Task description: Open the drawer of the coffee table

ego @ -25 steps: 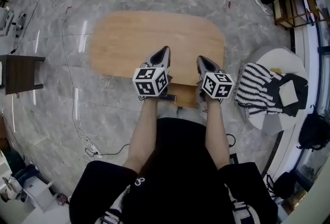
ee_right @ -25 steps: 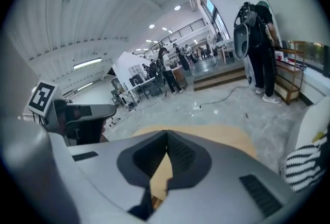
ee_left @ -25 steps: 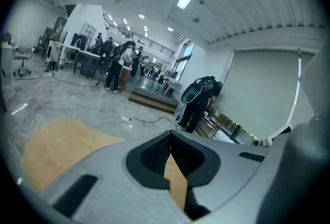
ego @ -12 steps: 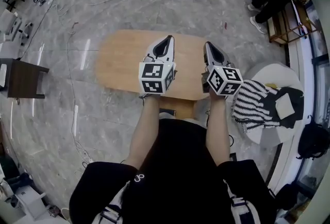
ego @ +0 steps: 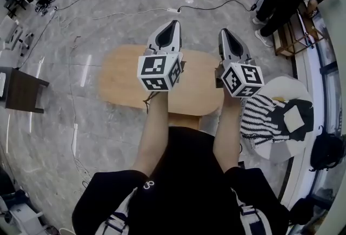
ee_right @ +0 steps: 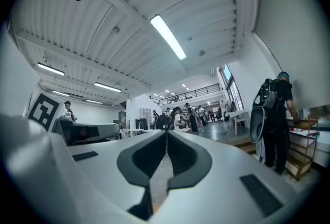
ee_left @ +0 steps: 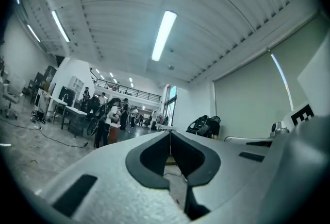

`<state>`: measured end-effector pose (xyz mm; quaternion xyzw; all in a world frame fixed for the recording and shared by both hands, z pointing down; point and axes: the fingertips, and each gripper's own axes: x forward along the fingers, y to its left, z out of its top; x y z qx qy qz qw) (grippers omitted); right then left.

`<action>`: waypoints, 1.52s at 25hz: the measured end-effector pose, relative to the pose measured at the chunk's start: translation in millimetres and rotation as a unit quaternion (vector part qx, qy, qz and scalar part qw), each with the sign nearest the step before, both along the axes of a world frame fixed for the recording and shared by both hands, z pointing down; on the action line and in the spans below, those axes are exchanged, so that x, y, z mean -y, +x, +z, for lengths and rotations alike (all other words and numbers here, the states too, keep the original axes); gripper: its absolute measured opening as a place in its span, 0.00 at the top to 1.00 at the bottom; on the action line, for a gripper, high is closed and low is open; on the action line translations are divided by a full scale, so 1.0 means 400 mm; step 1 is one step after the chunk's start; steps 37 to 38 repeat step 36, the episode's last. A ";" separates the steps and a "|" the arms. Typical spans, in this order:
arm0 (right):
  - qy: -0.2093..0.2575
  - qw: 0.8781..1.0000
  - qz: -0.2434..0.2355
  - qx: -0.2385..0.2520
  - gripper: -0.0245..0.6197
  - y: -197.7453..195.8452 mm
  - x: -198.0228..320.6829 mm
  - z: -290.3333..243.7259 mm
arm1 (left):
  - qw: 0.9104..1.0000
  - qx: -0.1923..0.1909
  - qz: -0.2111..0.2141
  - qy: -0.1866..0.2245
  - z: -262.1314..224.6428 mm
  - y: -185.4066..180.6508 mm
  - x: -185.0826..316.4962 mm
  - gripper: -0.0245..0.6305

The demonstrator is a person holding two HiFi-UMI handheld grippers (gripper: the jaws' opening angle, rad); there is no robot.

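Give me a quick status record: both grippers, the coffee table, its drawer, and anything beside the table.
left gripper: shut, empty, held above the table
right gripper: shut, empty, held alongside the left
coffee table: rounded wooden top, bare
drawer: appears to stick out from the near edge, between the person's arms
beside table: striped cloth, to the right

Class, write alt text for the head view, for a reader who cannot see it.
Seen from above, a person holds the left tongs and right tongs, both shut, side by side over an oval wooden coffee table on a grey marbled floor.
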<state>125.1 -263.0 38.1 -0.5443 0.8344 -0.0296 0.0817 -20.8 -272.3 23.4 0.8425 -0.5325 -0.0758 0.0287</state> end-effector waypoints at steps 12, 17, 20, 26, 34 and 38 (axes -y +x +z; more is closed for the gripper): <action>0.015 0.998 0.039 -0.039 0.95 0.031 -0.001 -0.039 | 0.999 0.050 -0.019 0.011 -0.028 0.031 -0.015 0.95; 0.003 0.998 0.039 -0.042 0.95 0.033 -0.003 -0.017 | 0.998 0.052 -0.018 0.005 -0.010 0.029 -0.017 0.95; 0.001 0.998 0.038 -0.042 0.95 0.031 -0.004 -0.012 | 0.998 0.055 -0.015 0.003 -0.002 0.032 -0.018 0.95; 0.000 0.999 0.033 -0.038 0.95 0.036 -0.006 -0.011 | 0.998 0.058 -0.014 0.004 0.000 0.045 -0.024 0.95; -0.004 0.999 0.032 -0.042 0.95 0.038 -0.009 -0.003 | 0.998 0.059 -0.011 0.002 0.005 0.054 -0.029 0.95; -0.005 0.999 0.032 -0.042 0.95 0.041 -0.011 0.001 | 0.998 0.059 -0.011 0.001 0.011 0.056 -0.030 0.95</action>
